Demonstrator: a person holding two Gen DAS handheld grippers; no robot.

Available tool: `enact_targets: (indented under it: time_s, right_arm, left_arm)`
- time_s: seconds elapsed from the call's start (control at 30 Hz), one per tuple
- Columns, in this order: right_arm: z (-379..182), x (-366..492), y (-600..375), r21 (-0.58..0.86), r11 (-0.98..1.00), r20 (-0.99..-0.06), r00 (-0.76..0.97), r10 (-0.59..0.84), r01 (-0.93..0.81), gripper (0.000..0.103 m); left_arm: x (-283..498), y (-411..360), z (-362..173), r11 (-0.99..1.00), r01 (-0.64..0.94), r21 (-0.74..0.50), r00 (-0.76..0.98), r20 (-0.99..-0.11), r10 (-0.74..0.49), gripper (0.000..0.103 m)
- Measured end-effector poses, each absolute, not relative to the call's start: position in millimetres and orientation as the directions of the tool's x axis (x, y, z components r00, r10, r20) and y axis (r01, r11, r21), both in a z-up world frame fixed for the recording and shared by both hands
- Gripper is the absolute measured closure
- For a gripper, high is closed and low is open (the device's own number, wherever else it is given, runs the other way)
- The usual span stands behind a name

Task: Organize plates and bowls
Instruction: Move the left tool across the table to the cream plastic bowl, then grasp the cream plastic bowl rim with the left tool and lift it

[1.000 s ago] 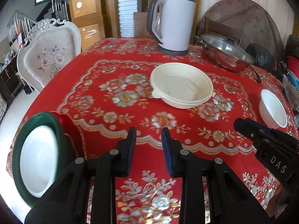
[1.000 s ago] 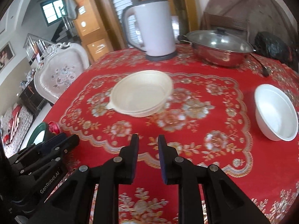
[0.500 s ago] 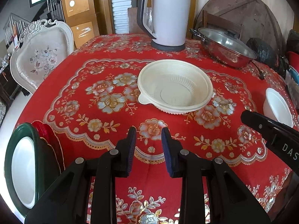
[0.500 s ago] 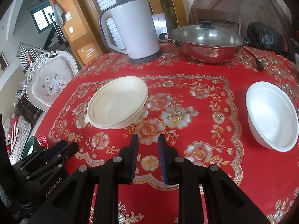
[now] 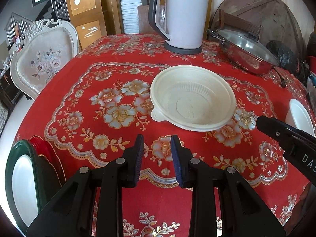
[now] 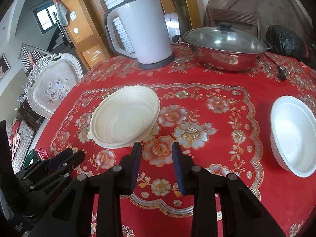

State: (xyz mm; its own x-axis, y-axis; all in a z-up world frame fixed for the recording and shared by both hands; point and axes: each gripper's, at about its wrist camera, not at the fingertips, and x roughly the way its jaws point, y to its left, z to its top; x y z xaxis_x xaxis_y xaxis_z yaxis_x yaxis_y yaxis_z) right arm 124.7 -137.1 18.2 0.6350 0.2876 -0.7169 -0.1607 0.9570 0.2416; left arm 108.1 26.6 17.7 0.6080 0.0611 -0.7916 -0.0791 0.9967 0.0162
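A cream plastic bowl (image 5: 192,97) sits mid-table on the red floral cloth; it also shows in the right wrist view (image 6: 125,116). A white bowl (image 6: 293,135) sits at the right edge, partly seen in the left wrist view (image 5: 300,116). At the left table edge a green plate with a white centre (image 5: 19,175) lies against a red plate (image 5: 44,148). My left gripper (image 5: 156,148) is open and empty, short of the cream bowl. My right gripper (image 6: 156,156) is open and empty, just right of that bowl's near rim.
A white electric kettle (image 5: 181,13) and a lidded steel pan (image 6: 225,45) stand at the back of the table. A black plug and cord (image 6: 281,72) lie beside the pan. A white floral chair (image 5: 43,59) stands at the left.
Both grippers moved forward toward the cream bowl, which now looks nearer. The right gripper's fingers have spread a little wider. Nothing on the table moved.
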Motion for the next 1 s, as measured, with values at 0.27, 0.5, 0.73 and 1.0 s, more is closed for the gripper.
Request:
enact_targets:
  time_s: [0.27,0.5,0.73,1.0]
  right_arm:
    - [17.1,140.3,-132.0,0.239,0.957,-0.720,0.631,0.289,-0.165,0.071]
    - [15.7,157.4,-133.1,0.263,0.952,-0.722,0.623,0.300,-0.154,0.066]
    - [10.6,176.6,-135.4,0.291,0.946,-0.730,0.605,0.316,-0.143,0.066]
    - [0.0,196.8,-133.8,0.328,0.935,-0.747,0.569,0.344,-0.135,0.066]
  left_arm:
    - [127.8,29.9,16.4,0.996,-0.085,0.027,0.602,-0.796,0.073,0.075]
    - [146.3,32.7,15.0,0.996,-0.088,0.012,0.592,-0.804,0.062,0.076]
    - [167.0,36.9,15.7,0.996,-0.084,-0.014,0.579,-0.815,0.037,0.076]
    - [187.0,41.6,8.9,0.992,-0.091,-0.082,0.554,-0.832,-0.018,0.076]
